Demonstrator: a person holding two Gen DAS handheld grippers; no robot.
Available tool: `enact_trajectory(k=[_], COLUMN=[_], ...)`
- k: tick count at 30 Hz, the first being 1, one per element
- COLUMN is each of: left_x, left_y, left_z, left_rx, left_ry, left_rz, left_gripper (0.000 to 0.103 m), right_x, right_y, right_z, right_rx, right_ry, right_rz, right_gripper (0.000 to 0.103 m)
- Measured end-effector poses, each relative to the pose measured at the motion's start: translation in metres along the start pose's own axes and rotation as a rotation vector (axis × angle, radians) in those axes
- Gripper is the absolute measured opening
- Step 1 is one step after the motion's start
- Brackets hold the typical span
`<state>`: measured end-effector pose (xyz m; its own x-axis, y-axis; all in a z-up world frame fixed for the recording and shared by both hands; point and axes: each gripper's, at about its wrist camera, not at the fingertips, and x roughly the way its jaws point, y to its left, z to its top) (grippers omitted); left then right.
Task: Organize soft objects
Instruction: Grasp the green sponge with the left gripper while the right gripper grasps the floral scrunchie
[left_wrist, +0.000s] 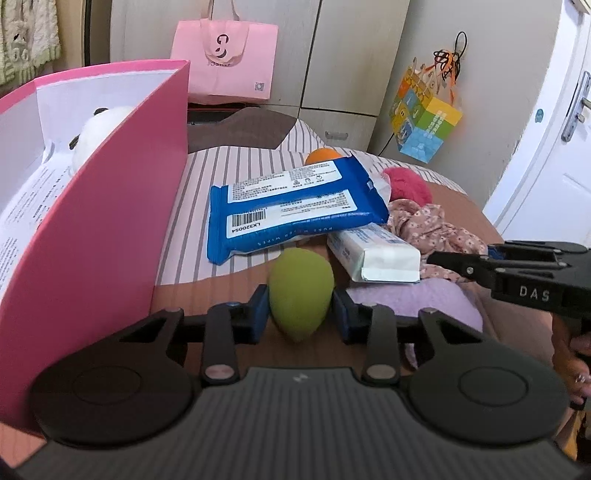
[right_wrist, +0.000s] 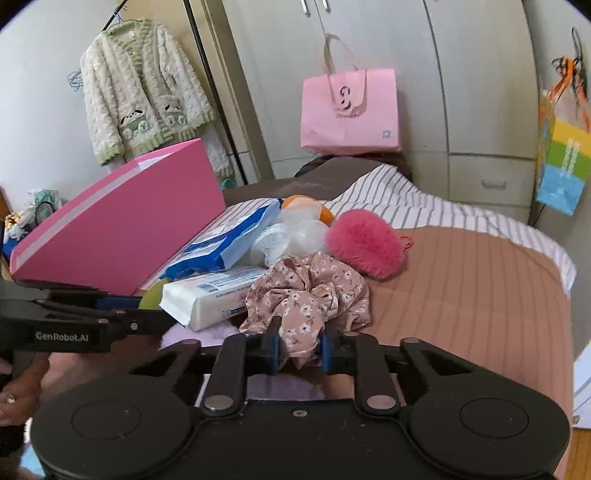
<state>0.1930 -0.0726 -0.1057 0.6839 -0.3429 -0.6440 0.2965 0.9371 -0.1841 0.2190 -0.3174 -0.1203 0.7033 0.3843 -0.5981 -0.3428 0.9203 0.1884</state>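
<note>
I see the open pink cardboard box (left_wrist: 92, 229) on the bed holding a white plush toy (left_wrist: 99, 129). My left gripper (left_wrist: 300, 310) has its fingers closed on the green egg-shaped sponge (left_wrist: 300, 291) beside the box. My right gripper (right_wrist: 299, 347) pinches the pink floral fabric scrunchie (right_wrist: 310, 295) narrowly on the bed.

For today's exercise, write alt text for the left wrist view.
The left tool grips a green egg-shaped sponge above a bed. Behind it lie a blue wipes pack and a white tissue pack, with an open pink box at left.
</note>
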Motion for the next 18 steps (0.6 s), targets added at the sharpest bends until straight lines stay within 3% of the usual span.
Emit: enact_trajectory(k=[6, 18], left_x=[-0.006, -0.038], left_y=[-0.002, -0.011], left_z=[-0.004, -0.01], left_rx=[-0.011, 0.017], left_ry=[-0.026, -0.088], left_rz=[-0.004, -0.012], left_gripper=[0.034, 0.034], right_x=[-0.015, -0.042], right_y=[0.011, 0.022], right_z=[-0.003, -0.007], right_rx=[-0.071, -0.067], right_ry=[-0.075, -0.114], right_rz=[-0.083, -0.181], right_gripper=[0.019, 0.019])
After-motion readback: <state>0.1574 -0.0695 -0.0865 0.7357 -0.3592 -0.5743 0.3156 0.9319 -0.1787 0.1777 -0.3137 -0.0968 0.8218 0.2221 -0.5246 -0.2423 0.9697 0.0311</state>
